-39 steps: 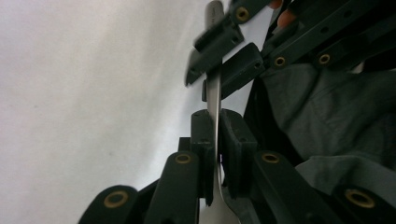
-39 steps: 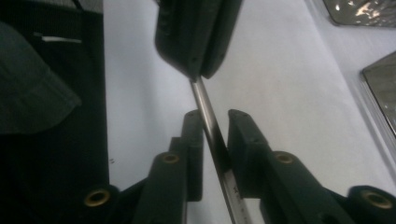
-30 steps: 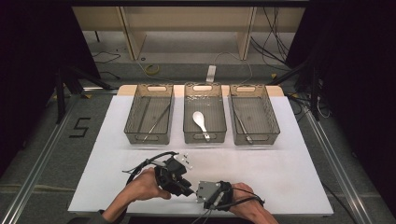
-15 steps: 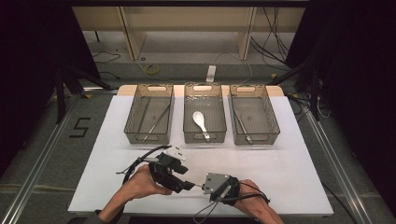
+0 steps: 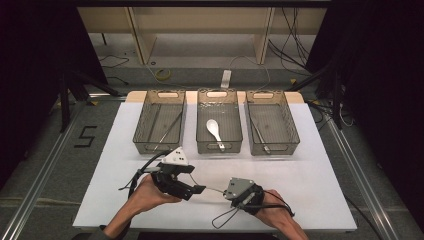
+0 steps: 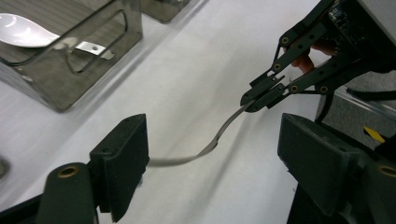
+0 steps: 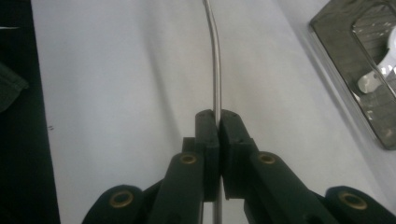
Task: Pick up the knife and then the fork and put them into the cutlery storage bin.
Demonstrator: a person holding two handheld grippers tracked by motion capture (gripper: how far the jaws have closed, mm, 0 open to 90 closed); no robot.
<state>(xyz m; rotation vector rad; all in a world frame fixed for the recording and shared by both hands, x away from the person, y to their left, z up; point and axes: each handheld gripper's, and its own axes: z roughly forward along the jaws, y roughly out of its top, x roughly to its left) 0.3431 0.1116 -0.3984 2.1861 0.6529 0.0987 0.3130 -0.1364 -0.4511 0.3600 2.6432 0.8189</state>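
Handover done: our right gripper (image 7: 218,122) pinches the thin curved metal utensil (image 6: 223,133); left gripper (image 6: 212,154), at its 9 o'clock, has just been opening, spread around the utensil's other end; binning remains.

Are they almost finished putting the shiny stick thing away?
Not yet. The three bins already hold cutlery, like the white spoon. Right now the right gripper pinches a metal utensil, and the left gripper has just opened around it. It probably still needs a bin.
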